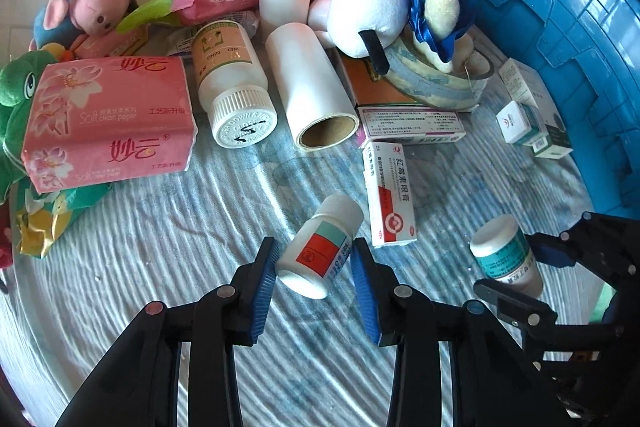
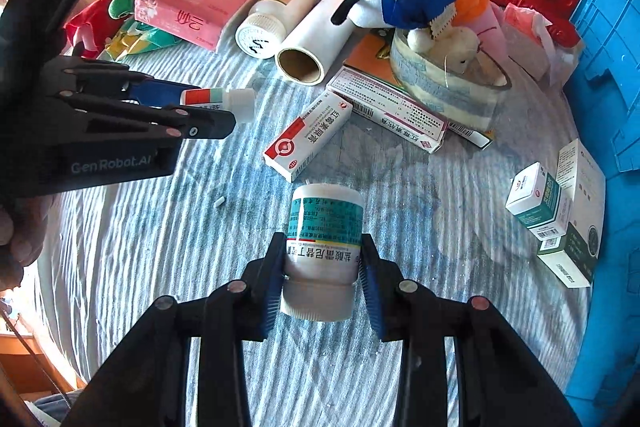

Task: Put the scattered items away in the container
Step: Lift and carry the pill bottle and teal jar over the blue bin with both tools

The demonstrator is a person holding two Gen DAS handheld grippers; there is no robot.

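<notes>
My left gripper (image 1: 314, 267) is shut on a small white bottle with a red and teal label (image 1: 318, 247), held above the striped cloth; it also shows in the right wrist view (image 2: 218, 99). My right gripper (image 2: 322, 281) is shut on a white bottle with a teal label (image 2: 324, 247), also seen in the left wrist view (image 1: 506, 257) at the lower right. The blue crate (image 1: 568, 27) stands on the right, and in the right wrist view (image 2: 608, 107) too.
Scattered on the cloth: a red-and-white ointment box (image 1: 390, 195), a large white bottle (image 1: 232, 83), a paper roll (image 1: 312, 87), a pink tissue pack (image 1: 108, 119), plush toys (image 1: 372, 15), a tape roll (image 1: 436, 83), small medicine boxes (image 1: 532, 123) by the crate.
</notes>
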